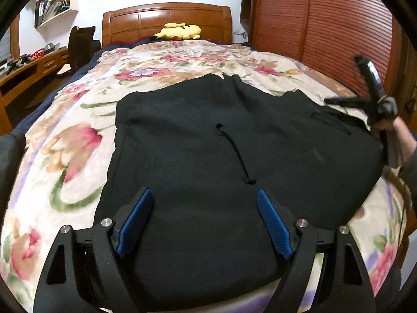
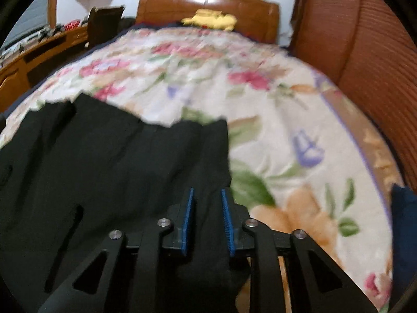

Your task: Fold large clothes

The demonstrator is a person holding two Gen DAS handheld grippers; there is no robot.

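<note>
A large black garment [image 1: 234,151] lies spread flat on the floral bedspread [image 1: 78,140], with a drawstring [image 1: 237,154] across its middle. My left gripper [image 1: 204,197] is open wide just above the garment's near part, touching nothing. My right gripper [image 2: 207,195] is over the garment's right edge [image 2: 156,172], its blue pads [image 2: 189,208] partly closed with a fold of black cloth between them. It also shows in the left wrist view [image 1: 375,104], held by a hand at the garment's right side.
A yellow plush toy [image 1: 179,31] lies by the wooden headboard [image 1: 166,18]. A slatted wooden wardrobe [image 1: 325,34] stands along the bed's right side. A desk [image 1: 31,70] and a dark chair [image 1: 83,44] stand to the left.
</note>
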